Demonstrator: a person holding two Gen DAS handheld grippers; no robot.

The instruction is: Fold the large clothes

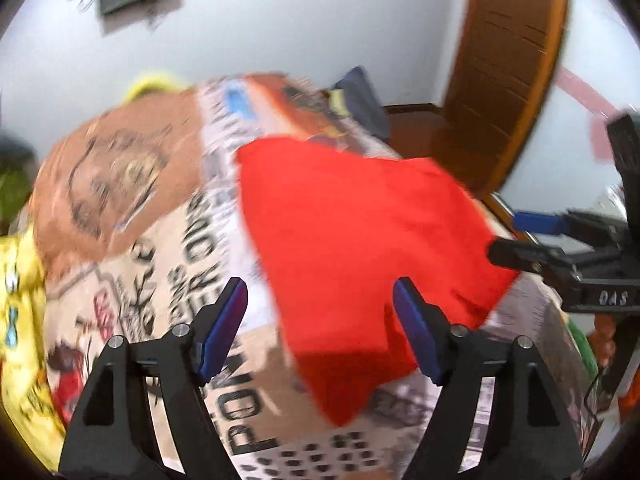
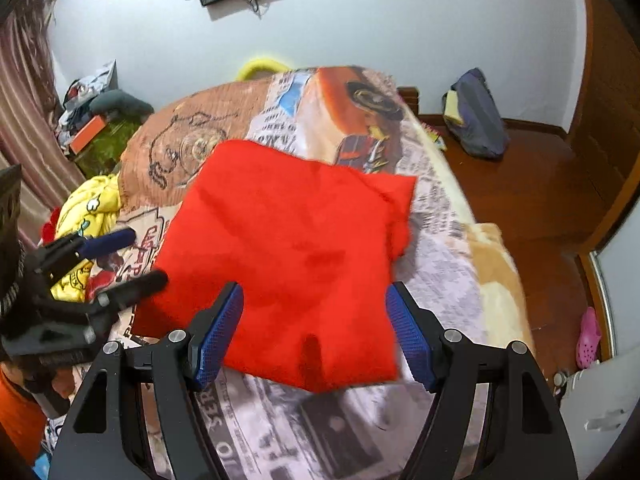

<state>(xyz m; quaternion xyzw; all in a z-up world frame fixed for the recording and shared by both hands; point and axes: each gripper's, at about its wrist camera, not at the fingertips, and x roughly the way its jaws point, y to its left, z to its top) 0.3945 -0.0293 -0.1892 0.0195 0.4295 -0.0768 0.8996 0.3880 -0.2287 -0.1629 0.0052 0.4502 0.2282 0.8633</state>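
Note:
A red garment [image 1: 352,232] [image 2: 288,248] lies folded and flat on the bed's printed cover [image 1: 132,184] [image 2: 436,264]. In the left wrist view my left gripper [image 1: 320,292] hovers open over the garment's near left edge, its blue pads [image 1: 228,320] clear of the cloth. My right gripper [image 2: 315,292] is open too, above the garment's near edge with nothing pinched. Each gripper shows in the other's view: the right one [image 1: 516,236] at the garment's right side, the left one [image 2: 140,258] at its left side, both with fingers apart.
A yellow cartoon-print garment [image 2: 86,216] lies at the bed's left edge. On the wooden floor to the right are a dark blue bag [image 2: 476,120] and a pink shoe [image 2: 588,336]. A wooden door [image 1: 508,60] stands right. Clutter and a curtain [image 2: 24,100] fill the left.

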